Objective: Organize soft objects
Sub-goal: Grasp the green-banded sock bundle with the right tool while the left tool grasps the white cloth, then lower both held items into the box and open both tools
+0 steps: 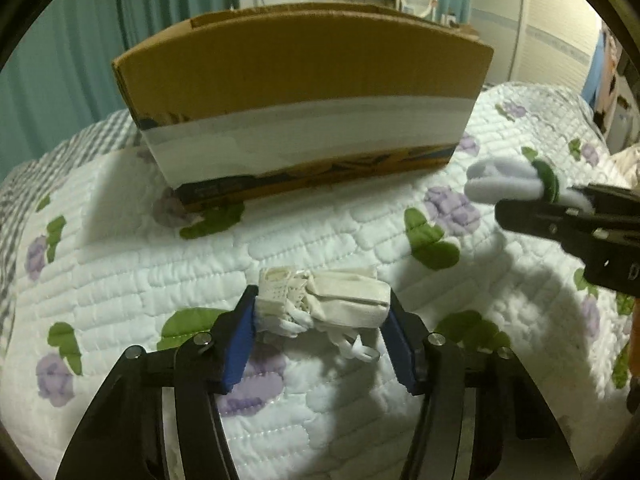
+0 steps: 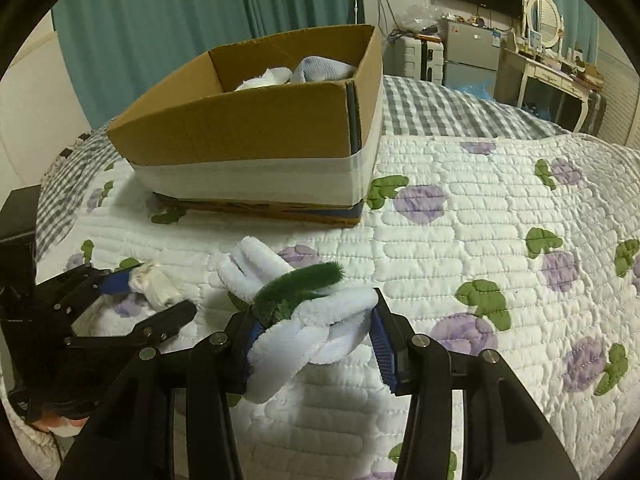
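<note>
My left gripper [image 1: 322, 312] is shut on a cream fabric bundle [image 1: 324, 300] with loose white straps, held just above the quilt; it also shows in the right wrist view [image 2: 154, 282]. My right gripper [image 2: 314, 340] is shut on a fluffy white roll [image 2: 316, 320] with a green fuzzy band [image 2: 296, 284]; the roll also shows at the right of the left wrist view [image 1: 508, 180]. An open cardboard box [image 2: 256, 128] stands beyond both, holding white and pale blue soft items [image 2: 304, 72]. In the left wrist view the box [image 1: 304, 80] faces me side on.
A white quilt [image 2: 460, 240] with purple flowers and green leaves covers the bed, over a grey checked sheet [image 2: 440, 108]. Teal curtains hang behind. A fridge, suitcase and dressing table [image 2: 552, 64] stand at the far right. A black object [image 2: 20, 216] sits at the left edge.
</note>
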